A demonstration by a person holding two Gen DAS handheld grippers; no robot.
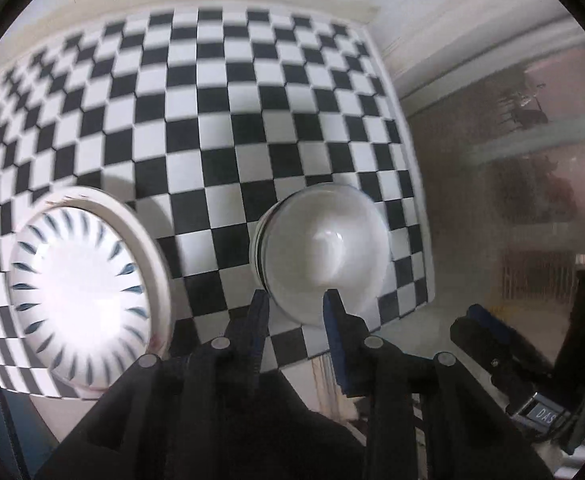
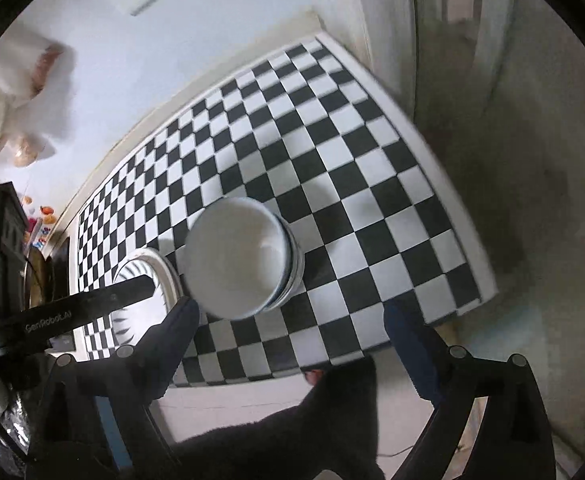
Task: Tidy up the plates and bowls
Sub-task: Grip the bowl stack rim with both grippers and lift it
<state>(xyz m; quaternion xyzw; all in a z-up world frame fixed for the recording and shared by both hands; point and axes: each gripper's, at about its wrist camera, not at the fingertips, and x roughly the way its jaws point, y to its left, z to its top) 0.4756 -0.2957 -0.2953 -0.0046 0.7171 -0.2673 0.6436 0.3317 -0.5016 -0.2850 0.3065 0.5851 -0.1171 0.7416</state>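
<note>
Checkered bench [image 1: 252, 112] with stacked white bowls [image 1: 324, 256] near its right edge and a blue-fringed plate stack [image 1: 80, 292] to their left. Left tongs [image 1: 296, 312], jaws narrowly apart and empty, hang at the bowls' near rim; right tongs [image 2: 288, 320] gape wide, holding nothing. Blur suggests, perhaps, a fast approach: a careless nudge could tip the bowl stack toward the bench edge

Black hand-held gripper [image 2: 288, 320] with blue pads [image 2: 402, 334].
</note>
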